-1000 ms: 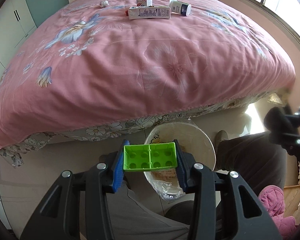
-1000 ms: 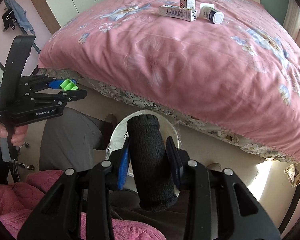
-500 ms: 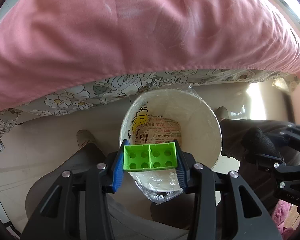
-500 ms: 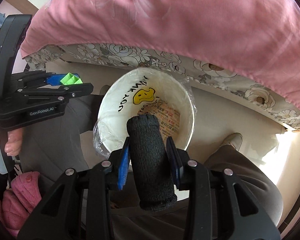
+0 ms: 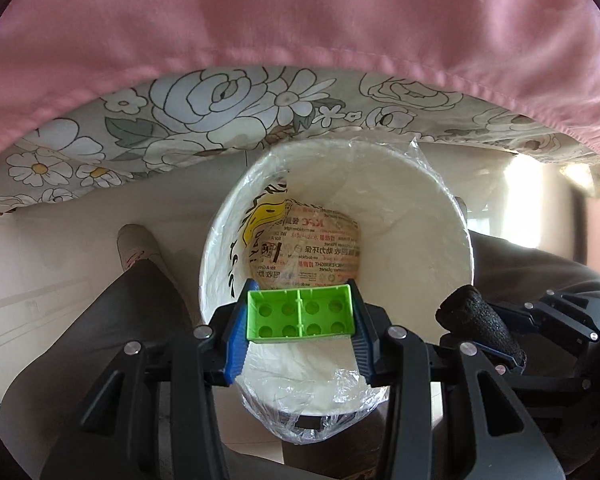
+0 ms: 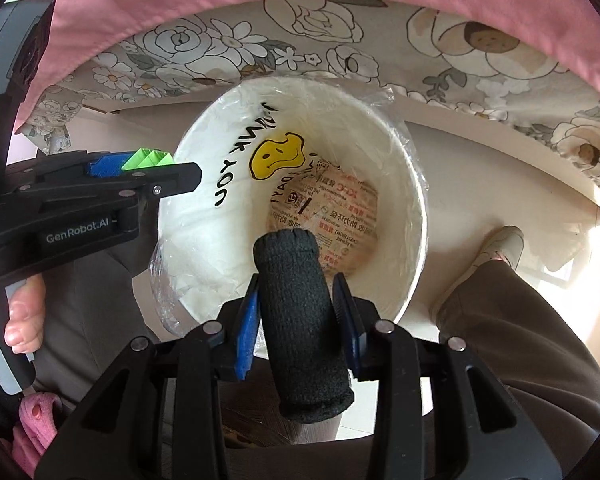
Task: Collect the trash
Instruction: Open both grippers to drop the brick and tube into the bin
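Note:
My left gripper is shut on a green toy brick, held over the near rim of a white plastic-lined bin. A printed paper wrapper lies at the bin's bottom. My right gripper is shut on a black foam tube, held above the same bin, whose wall shows a yellow smiley face. The left gripper with the brick shows in the right wrist view at the bin's left rim. The foam tube shows at the right in the left wrist view.
The pink quilt and the floral bed skirt hang just beyond the bin. The person's legs in grey trousers flank the bin, with a shoe on the pale floor. A pink cloth lies at lower left.
Both grippers have moved down and closer to the bin, which now fills both views. The bed top with its boxes has gone out of sight. Both grips are unchanged.

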`<state>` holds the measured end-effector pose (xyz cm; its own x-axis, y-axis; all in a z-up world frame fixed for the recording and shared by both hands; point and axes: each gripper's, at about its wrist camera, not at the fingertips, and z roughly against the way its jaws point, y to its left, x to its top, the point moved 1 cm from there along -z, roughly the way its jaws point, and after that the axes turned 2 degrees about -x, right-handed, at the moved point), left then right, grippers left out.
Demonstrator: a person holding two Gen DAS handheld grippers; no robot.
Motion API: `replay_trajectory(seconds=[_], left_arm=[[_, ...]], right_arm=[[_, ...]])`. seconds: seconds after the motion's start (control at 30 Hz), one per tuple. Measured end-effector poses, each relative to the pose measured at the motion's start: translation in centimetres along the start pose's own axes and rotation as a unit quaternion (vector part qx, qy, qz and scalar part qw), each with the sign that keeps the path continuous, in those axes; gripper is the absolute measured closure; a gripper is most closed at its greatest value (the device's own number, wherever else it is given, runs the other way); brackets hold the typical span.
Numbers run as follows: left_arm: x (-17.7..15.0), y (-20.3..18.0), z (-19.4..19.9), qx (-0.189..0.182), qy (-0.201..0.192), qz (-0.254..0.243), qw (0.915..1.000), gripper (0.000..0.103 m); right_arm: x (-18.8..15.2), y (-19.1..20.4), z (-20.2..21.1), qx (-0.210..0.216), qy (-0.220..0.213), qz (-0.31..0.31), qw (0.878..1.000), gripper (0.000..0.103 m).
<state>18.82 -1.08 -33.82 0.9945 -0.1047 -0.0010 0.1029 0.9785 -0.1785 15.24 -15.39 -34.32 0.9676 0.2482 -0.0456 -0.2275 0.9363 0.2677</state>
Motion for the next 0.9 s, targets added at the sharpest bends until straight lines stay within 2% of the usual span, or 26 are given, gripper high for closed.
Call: replay_trajectory(seconds=[0.2,0.4,0.9], left_arm=[[0.6,0.5,-2.3,-0.002,0.014,0.014,0.9998,0.057],[0.8,0.4,-4.2,-0.012,0.034,0.016,0.9992,0.057],[0.9,0.3,-8.1,-0.005,0.08,0.013,0.9967,0.057]], right_arm=[[1.0,-0.7,-2.4,0.007,0.017,-0.022,1.0,0.066],[1.3,-1.3,-4.5,-0.007,0.036,-0.025,0.999,0.066],[1.4,-0.3,-7.5,-0.029,0.06,0.005,0.998,0.066]])
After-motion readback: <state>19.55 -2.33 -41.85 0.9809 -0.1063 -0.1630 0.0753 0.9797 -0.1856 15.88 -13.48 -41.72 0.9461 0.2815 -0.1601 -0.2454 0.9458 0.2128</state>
